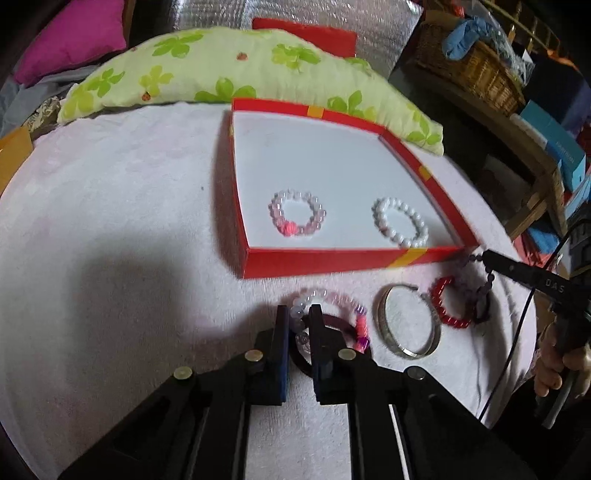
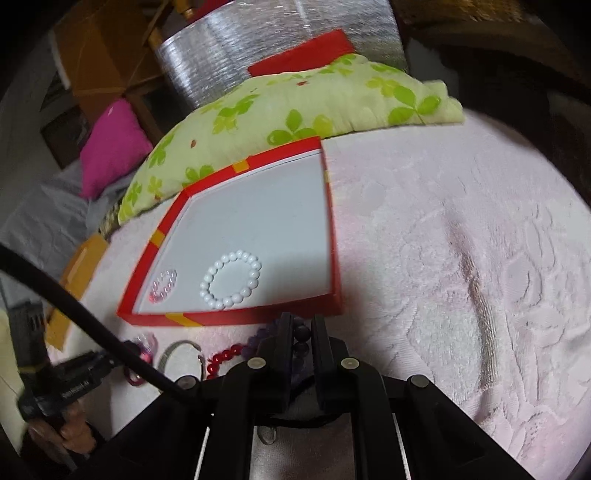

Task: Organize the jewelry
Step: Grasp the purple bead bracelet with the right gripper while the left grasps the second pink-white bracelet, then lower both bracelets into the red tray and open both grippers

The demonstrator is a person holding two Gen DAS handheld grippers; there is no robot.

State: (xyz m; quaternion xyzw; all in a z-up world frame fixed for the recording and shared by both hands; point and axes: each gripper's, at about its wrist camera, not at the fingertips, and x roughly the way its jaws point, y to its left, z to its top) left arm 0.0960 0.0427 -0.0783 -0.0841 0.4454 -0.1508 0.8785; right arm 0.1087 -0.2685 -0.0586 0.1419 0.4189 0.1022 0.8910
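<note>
A red box lid with a white floor holds a pink bead bracelet and a white pearl bracelet; the lid shows in the right wrist view too. My left gripper is shut on a pale pink bead bracelet in front of the box. A silver bangle and a red bead bracelet lie beside it. My right gripper is shut on a dark purple bead bracelet, at the box's near right corner.
A pink-white textured cloth covers the table. A green flowered pillow lies behind the box, with a red box behind it. A wicker basket stands far right. A magenta cushion lies at the left.
</note>
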